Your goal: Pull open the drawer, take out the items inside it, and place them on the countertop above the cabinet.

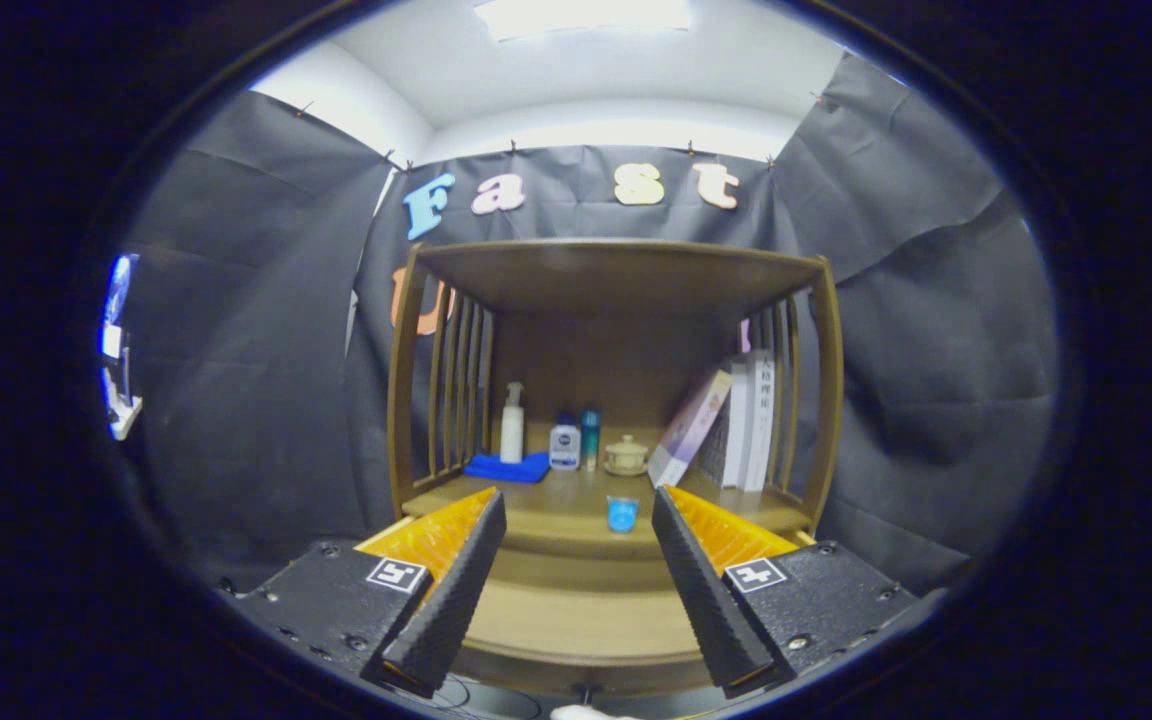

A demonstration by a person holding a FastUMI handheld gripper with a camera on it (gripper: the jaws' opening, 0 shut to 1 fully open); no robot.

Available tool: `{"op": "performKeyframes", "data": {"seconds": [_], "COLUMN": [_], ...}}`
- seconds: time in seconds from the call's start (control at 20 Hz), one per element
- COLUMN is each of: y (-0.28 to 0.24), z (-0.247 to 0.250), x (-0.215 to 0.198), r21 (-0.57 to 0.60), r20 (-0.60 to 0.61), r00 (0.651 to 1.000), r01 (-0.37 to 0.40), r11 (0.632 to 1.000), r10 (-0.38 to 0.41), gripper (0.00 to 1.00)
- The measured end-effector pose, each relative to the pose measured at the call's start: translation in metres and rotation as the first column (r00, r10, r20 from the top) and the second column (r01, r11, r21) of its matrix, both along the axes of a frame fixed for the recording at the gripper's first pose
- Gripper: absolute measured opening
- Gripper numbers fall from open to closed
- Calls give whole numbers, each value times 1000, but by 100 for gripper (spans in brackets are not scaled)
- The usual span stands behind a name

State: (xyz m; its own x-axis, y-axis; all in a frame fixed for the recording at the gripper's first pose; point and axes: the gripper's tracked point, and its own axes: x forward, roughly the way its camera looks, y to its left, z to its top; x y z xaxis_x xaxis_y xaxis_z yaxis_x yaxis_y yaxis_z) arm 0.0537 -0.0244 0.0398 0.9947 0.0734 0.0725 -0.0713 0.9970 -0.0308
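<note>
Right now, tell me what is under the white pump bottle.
The white pump bottle stands on a folded blue cloth on the countertop. The wood beneath the cloth is covered. The open gripper holds nothing.

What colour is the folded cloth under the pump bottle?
Blue cloth, gripper view; gripper open.

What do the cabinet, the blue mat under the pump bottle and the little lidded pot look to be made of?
The cabinet looks like brown wood with a smooth, dull sheen; its sides are slats. The blue mat seems soft cloth, matte and slightly rumpled. The lidded pot looks like pale glazed ceramic, though too small to be sure. The gripper is open, fingers empty, short of the countertop.
</note>
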Motion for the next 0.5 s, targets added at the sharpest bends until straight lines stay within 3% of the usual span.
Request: {"op": "performKeyframes", "data": {"seconds": [0.5], "y": [-28], "z": [-142], "x": [-45], "r21": [-42], "r20": [-208], "r00": [974], "r01": [78], "r11": [996], "r10": [-85], "gripper": [94]}}
